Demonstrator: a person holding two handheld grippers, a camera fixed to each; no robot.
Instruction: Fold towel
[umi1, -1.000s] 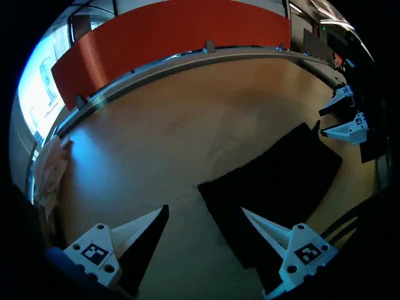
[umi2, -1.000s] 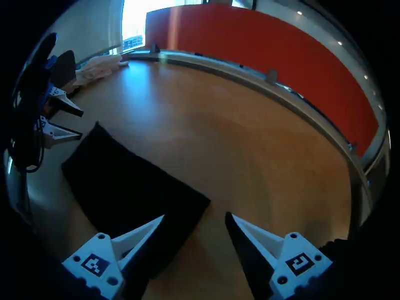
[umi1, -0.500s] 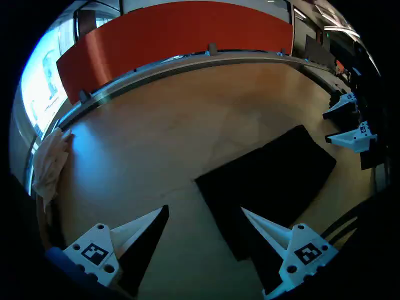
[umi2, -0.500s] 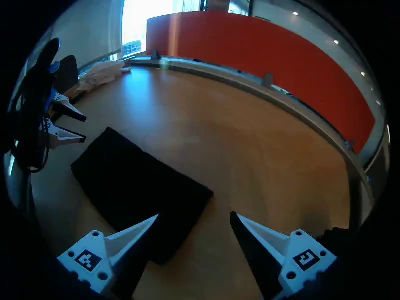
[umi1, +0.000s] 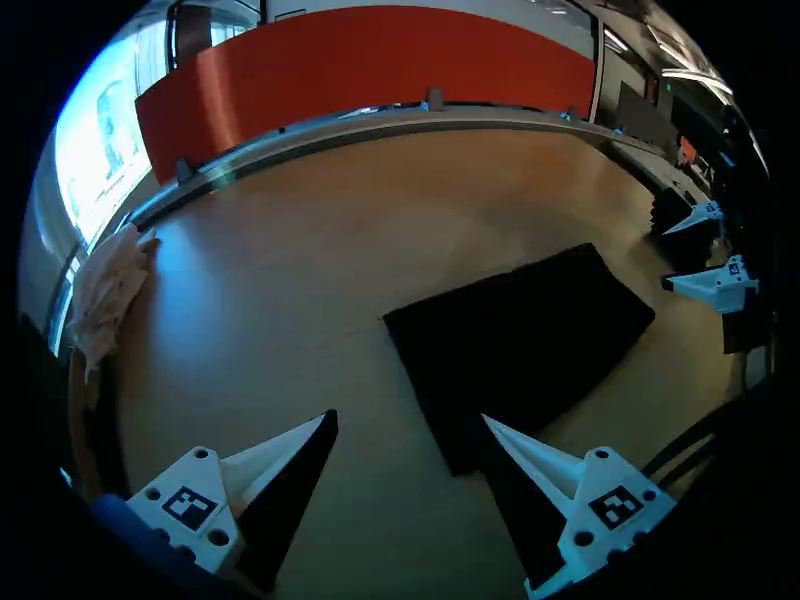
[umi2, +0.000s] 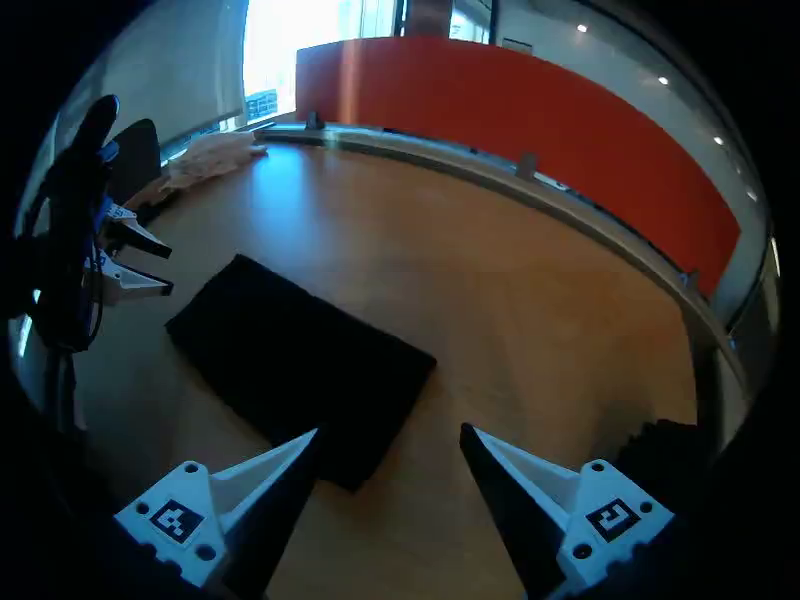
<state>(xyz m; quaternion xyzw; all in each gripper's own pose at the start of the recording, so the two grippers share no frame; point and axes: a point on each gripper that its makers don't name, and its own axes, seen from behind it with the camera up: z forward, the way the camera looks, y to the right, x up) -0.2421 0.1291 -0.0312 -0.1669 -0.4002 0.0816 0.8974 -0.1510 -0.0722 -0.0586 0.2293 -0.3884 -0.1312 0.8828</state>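
Observation:
A black towel (umi1: 515, 340) lies flat as a folded rectangle on the wooden table (umi1: 320, 260). In the left gripper view my left gripper (umi1: 405, 455) hangs open above the table just short of the towel's near corner, holding nothing. The right gripper (umi1: 700, 250) shows farther off past the towel's right end, its fingers apart. In the right gripper view the towel (umi2: 300, 360) lies ahead and left of my open right gripper (umi2: 390, 465), which is empty. The left gripper (umi2: 135, 262) shows at the far left beyond the towel, in a person's hand.
A pale crumpled cloth (umi1: 105, 290) lies at the table's left edge, also seen as a cloth (umi2: 210, 155) at the back left. A red divider panel (umi1: 370, 65) runs along the table's far rim. Bare wood surrounds the towel.
Both grippers have drawn back and up from the towel, which now sits farther ahead of the fingers in each view. The towel itself lies still.

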